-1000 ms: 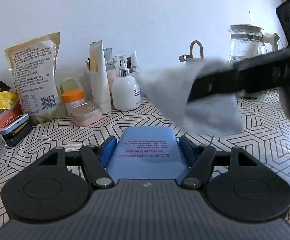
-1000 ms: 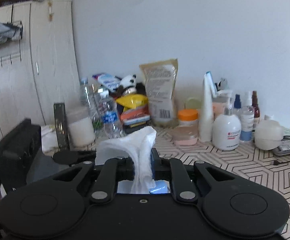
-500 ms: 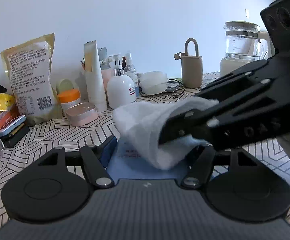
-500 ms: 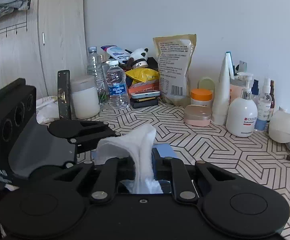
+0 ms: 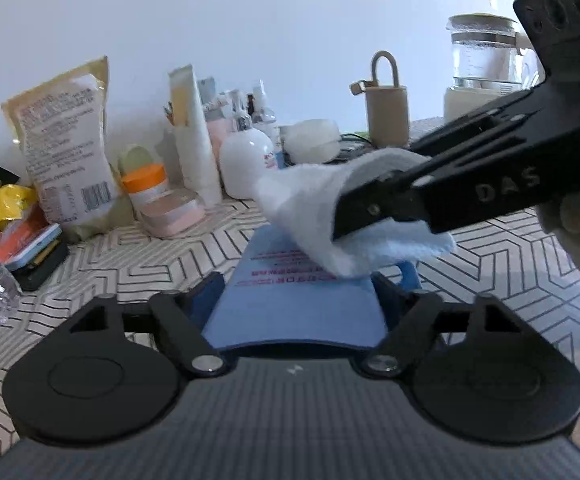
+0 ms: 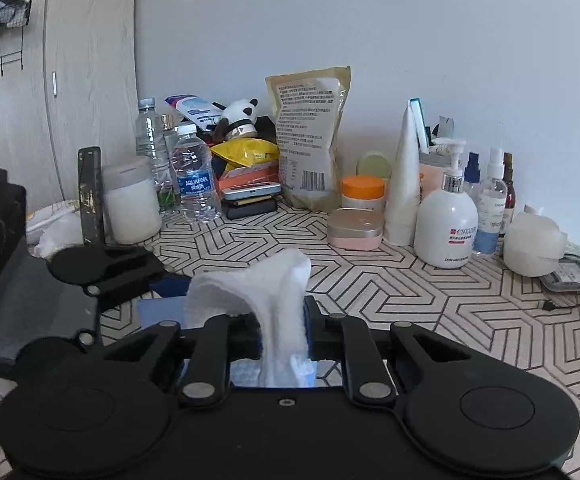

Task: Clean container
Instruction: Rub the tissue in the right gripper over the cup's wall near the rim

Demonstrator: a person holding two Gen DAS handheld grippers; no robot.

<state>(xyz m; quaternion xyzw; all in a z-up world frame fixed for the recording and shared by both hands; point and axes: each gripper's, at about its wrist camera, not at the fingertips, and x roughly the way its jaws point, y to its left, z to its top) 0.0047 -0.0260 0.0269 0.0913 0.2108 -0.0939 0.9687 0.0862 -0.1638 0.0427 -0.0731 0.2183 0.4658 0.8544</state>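
My left gripper (image 5: pixel 298 292) is shut on a flat blue container (image 5: pixel 290 300) with red print on its top, held above the patterned table. My right gripper (image 6: pixel 282 332) is shut on a white cloth (image 6: pixel 266 292). In the left wrist view the right gripper comes in from the right, and its cloth (image 5: pixel 318 216) rests on the far right part of the container's top. In the right wrist view a corner of the blue container (image 6: pixel 158 308) shows under the cloth, with the left gripper's black body (image 6: pixel 90 268) at the left.
Along the wall stand a tan food bag (image 6: pixel 310 136), water bottles (image 6: pixel 194 176), a white pump bottle (image 6: pixel 446 220), an orange-lidded jar (image 6: pixel 362 192), a pink case (image 6: pixel 354 228) and a white tub (image 6: pixel 130 200). A glass kettle (image 5: pixel 486 64) and beige flask (image 5: pixel 386 112) stand at the right.
My right gripper came down with the cloth onto the blue container, then slid right and slightly away across its top. My left gripper kept hold of the container.
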